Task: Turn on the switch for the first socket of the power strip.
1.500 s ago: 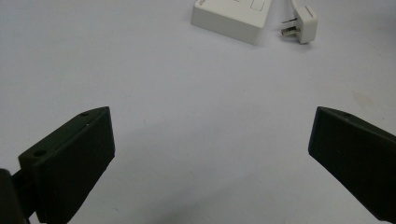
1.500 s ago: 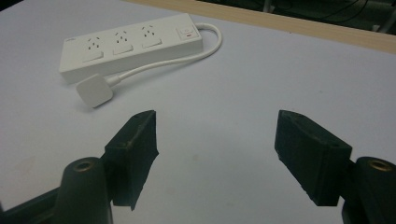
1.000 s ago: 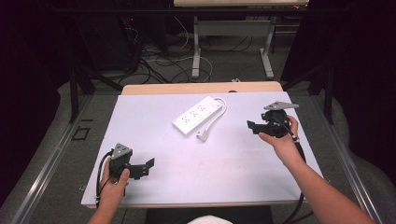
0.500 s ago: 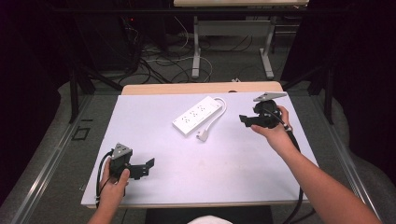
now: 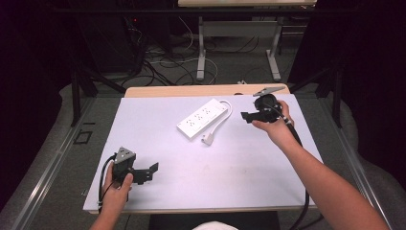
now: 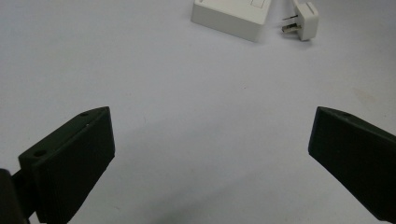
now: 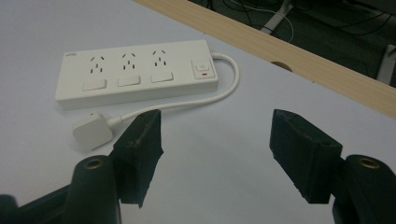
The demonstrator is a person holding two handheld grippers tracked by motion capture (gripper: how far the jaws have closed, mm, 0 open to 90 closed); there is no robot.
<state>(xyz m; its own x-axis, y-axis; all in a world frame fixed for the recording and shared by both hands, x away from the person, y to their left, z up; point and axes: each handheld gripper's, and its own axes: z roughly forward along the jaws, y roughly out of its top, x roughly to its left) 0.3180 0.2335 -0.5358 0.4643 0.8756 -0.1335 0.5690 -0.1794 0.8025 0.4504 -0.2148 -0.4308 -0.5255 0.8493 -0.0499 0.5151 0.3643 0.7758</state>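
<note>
Power strip (image 5: pixel 201 119) lying diagonal, cord end pointing far-right, plug (image 5: pixel 209 139) near you. Your right gripper (image 5: pixel 246 116) hovering beside it, spread, empty; left gripper (image 5: pixel 154 168) spread, empty.

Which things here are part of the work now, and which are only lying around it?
Part of the work:
- white power strip, with three sockets and a switch
- its plug, lying loose on the table
- right gripper, jaws open, pointing at the strip
- left gripper, jaws open, near the front edge

Only lying around:
- cables on the floor
- far table's legs
</note>
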